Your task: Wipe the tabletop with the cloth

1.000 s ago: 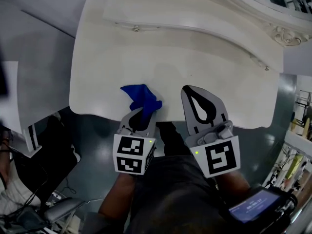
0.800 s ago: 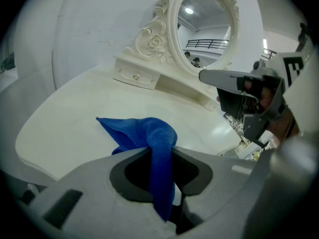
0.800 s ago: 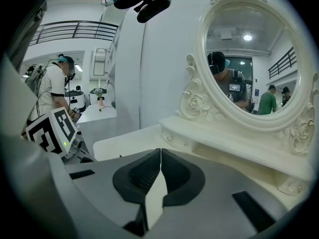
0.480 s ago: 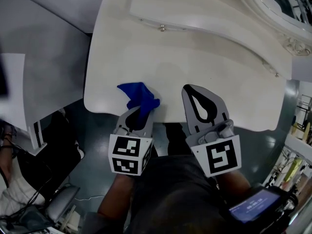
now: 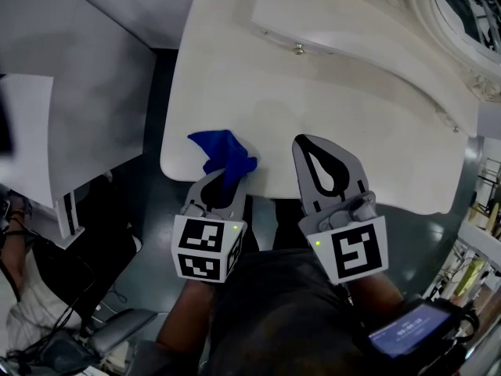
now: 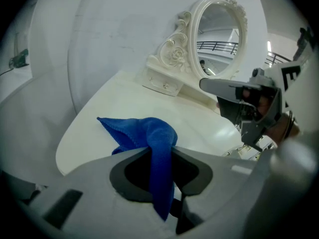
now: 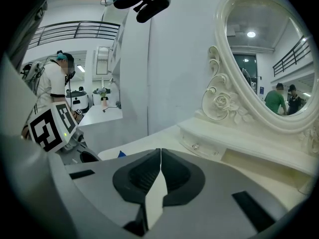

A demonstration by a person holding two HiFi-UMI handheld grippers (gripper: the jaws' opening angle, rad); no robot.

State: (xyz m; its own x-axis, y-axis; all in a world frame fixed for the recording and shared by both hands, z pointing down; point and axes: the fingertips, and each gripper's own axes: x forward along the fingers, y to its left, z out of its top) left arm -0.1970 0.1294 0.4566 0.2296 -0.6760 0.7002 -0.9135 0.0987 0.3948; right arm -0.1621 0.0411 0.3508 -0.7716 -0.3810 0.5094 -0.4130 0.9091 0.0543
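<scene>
A blue cloth [image 5: 223,153] lies bunched on the cream tabletop [image 5: 329,100] close to its front left corner. One end of the cloth runs up between the jaws of my left gripper [image 5: 228,174], which is shut on it. In the left gripper view the cloth [image 6: 144,133] hangs pinched through the jaws of the left gripper [image 6: 160,148]. Just to the right, my right gripper [image 5: 307,142] hovers over the table's front edge. In its own view the right gripper [image 7: 160,151] is shut with nothing in it.
An ornate white mirror [image 7: 269,63] stands at the back of the table on a low base with knobbed drawers [image 5: 298,50]. A white panel [image 5: 86,77] stands left of the table across a dark gap of floor. A screen [image 5: 407,331] shows at lower right.
Both grippers have travelled left along the table's front edge, cloth still in the left one. The cloth now sits much nearer the table's left corner.
</scene>
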